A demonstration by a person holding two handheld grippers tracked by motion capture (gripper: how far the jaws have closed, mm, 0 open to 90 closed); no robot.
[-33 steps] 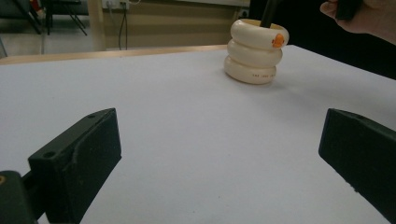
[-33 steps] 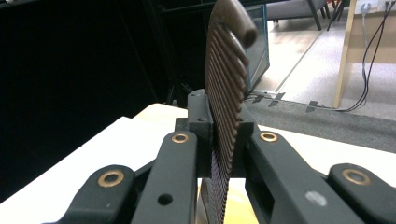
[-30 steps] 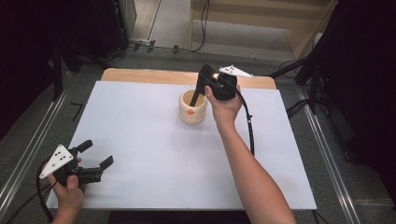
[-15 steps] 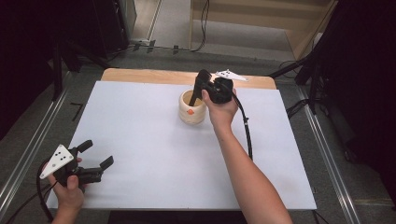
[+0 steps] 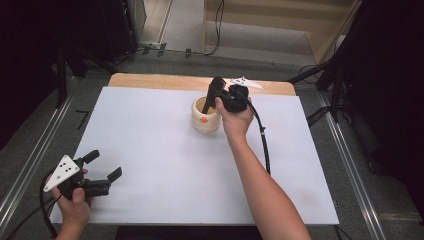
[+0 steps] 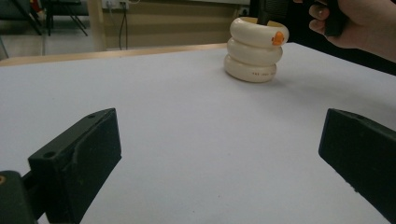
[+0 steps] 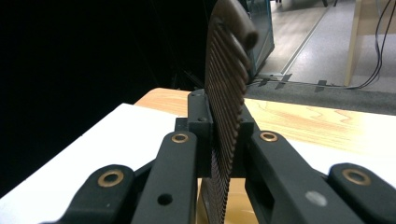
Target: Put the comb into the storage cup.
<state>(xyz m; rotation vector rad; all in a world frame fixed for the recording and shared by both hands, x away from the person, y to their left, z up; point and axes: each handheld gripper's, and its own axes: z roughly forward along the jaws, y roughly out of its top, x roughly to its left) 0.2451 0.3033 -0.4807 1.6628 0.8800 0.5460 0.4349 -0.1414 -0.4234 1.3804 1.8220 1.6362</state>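
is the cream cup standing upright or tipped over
Upright. The cream cup rests flat on its base on the white table, rim facing up, while the right gripper, shut on a brown comb, hangs over its mouth.

text: small dark print on holder's (image 6: 254,51) lowest ring | legibility: too small to read

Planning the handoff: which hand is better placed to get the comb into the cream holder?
Right. Its tongs are shut on the brown comb directly over the cream holder; the left tongs sit open near the table's front corner.
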